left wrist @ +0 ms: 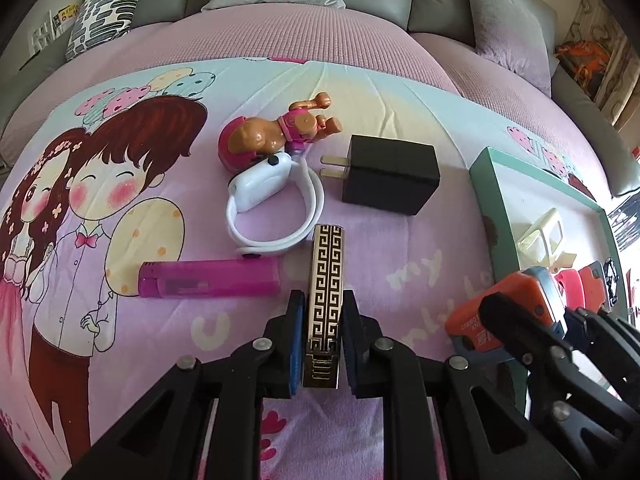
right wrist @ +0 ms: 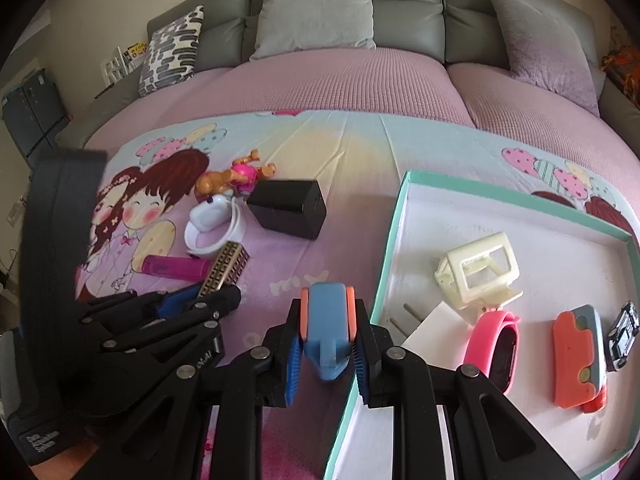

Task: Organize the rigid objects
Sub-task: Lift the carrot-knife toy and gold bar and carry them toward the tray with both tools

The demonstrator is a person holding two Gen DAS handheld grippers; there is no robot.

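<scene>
1. Left gripper (left wrist: 322, 312) is clamped on a patterned lighter (left wrist: 326, 280); the lighter's underside is hidden.
2. Right gripper (right wrist: 328, 330) pinches an orange-blue cutter (right wrist: 328, 320) beside the tray (right wrist: 390, 240); the cutter's tip is out of sight.
3. A white plug (right wrist: 434, 322) in the tray is partly covered.

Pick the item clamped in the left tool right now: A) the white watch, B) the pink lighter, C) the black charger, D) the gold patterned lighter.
D: the left tool is shut on the gold patterned lighter, a finger pressing each side, while the pink lighter, black charger and white watch lie loose on the bedsheet.
</scene>
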